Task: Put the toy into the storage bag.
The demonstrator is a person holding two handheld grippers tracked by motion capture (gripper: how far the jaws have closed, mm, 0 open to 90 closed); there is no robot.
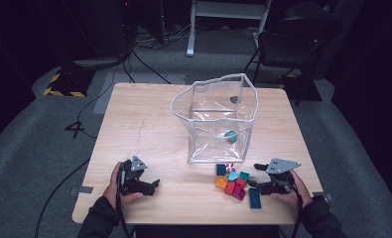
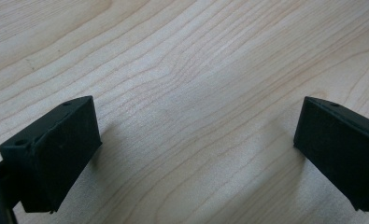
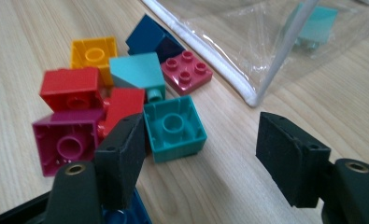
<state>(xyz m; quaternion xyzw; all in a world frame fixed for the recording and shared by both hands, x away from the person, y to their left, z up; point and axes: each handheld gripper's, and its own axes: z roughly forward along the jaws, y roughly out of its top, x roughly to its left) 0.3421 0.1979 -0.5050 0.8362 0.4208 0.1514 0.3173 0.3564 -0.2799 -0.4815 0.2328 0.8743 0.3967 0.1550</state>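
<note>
A pile of several toy bricks (image 1: 231, 181) lies on the wooden table (image 1: 149, 129) in front of a clear plastic bag (image 1: 198, 144) with a white rim. Inside the bag is one teal brick (image 1: 230, 135), also seen through its wall (image 3: 315, 25). My right gripper (image 1: 257, 177) hovers low at the pile's right side, open. In the right gripper view its jaws (image 3: 201, 135) stand wide, the left one beside an upturned teal brick (image 3: 174, 127), no pad pressing on it. A blue brick (image 3: 126, 214) lies under that jaw. My left gripper (image 1: 151, 186) rests open over bare wood (image 2: 196, 121).
Around the teal brick lie a red brick (image 3: 70, 88), a yellow brick (image 3: 94, 52), a magenta brick (image 3: 67, 142) and a dark blue brick (image 3: 149, 39). The bag's white rim (image 3: 210, 51) runs just beyond the pile. A dark chair (image 1: 293, 39) and floor cables (image 1: 84, 109) are beyond the table.
</note>
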